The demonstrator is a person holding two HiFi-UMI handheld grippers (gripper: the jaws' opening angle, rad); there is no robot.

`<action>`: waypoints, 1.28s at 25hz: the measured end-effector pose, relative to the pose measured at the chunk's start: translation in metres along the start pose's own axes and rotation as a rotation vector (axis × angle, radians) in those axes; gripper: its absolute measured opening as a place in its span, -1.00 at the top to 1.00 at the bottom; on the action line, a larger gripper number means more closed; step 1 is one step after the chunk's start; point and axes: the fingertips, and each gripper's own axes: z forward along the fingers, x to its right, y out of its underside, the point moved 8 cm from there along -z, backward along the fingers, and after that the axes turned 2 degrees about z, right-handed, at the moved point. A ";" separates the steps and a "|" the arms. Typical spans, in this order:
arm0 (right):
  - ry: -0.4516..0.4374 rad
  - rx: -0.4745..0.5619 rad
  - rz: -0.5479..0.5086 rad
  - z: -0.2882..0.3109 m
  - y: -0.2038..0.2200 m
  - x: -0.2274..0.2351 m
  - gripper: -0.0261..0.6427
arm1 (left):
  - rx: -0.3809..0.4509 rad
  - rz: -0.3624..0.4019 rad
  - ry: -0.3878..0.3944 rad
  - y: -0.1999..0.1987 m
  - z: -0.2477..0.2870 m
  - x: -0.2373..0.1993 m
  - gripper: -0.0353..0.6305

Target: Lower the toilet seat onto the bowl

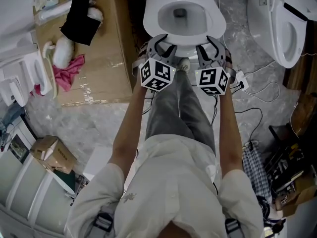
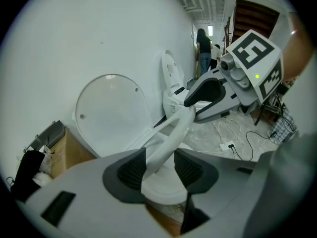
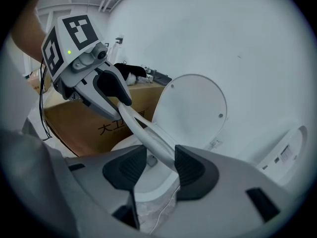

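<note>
The white toilet bowl (image 1: pixel 148 19) stands at the top centre of the head view, its lid (image 2: pixel 111 113) upright against the wall. The toilet seat (image 2: pixel 173 133) is tilted up off the bowl, and its front rim spans from one gripper to the other. My left gripper (image 1: pixel 163 44) has that rim between its pads, against the left pad with a thin gap at the right one. My right gripper (image 1: pixel 210 44) also straddles the seat (image 3: pixel 148 133); the rim lies against its right pad, with a gap at the left one. Each gripper view shows the other gripper: right (image 2: pixel 208 90), left (image 3: pixel 111 88).
A large cardboard box (image 1: pixel 99 48) with a black cloth and a pink cloth (image 1: pixel 69 71) lies left of the bowl. A second toilet (image 1: pixel 280 24) stands at the right. Cables and a power strip (image 1: pixel 240 78) trail on the floor. A person (image 2: pixel 204 51) stands far down the room.
</note>
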 end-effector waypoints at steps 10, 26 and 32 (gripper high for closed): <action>-0.026 -0.060 -0.004 0.001 0.024 -0.021 0.35 | -0.034 0.024 0.029 0.022 0.006 0.022 0.31; -0.069 -0.107 -0.018 0.009 0.057 -0.044 0.31 | -0.076 0.052 0.058 0.052 0.019 0.047 0.27; -0.094 -0.125 -0.027 0.014 0.073 -0.054 0.28 | -0.102 0.078 0.068 0.065 0.027 0.058 0.24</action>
